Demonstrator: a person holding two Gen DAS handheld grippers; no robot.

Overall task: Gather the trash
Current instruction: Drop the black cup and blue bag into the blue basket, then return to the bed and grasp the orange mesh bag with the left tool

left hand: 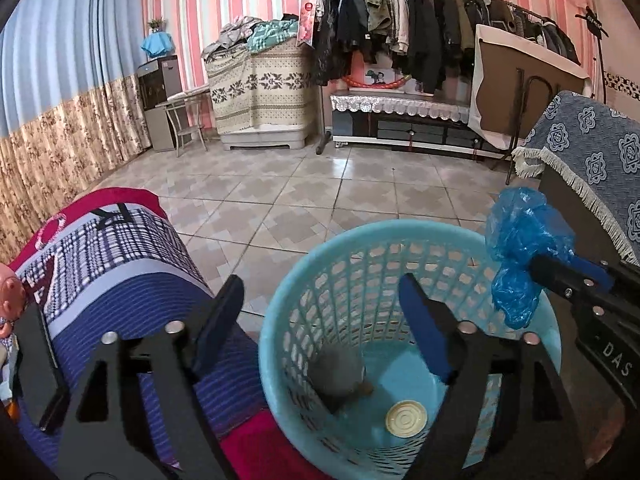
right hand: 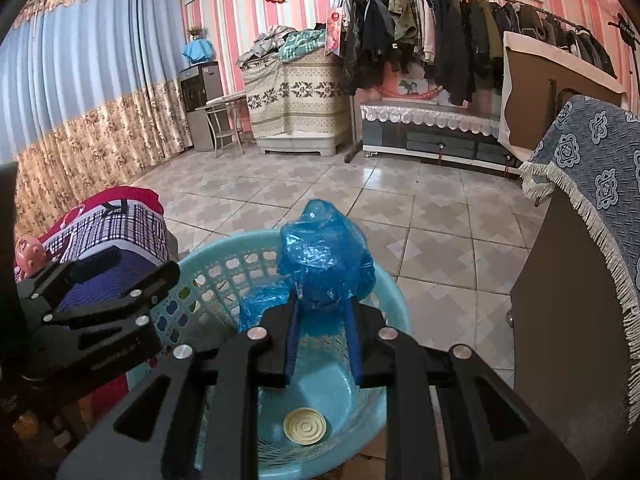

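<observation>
A light blue plastic basket (left hand: 288,304) stands on the floor below both grippers; it also shows in the right wrist view (right hand: 394,300). Inside it lie a round cream lid (left hand: 406,418) (right hand: 305,426) and a grey crumpled piece (left hand: 336,372). My right gripper (right hand: 322,304) is shut on a crumpled blue plastic bag (right hand: 324,256) and holds it over the basket's rim; the bag shows at the right in the left wrist view (left hand: 520,236). My left gripper (left hand: 320,300) is open and empty, its right finger over the basket, its left finger over the bedding.
A bed or sofa with a red, white and blue blanket (left hand: 120,256) lies at the left, with a doll's head (left hand: 10,288) on it. A dark cabinet under a blue fringed cloth (right hand: 592,184) stands at the right. Tiled floor (left hand: 304,188) stretches ahead toward a clothes rack (left hand: 420,32).
</observation>
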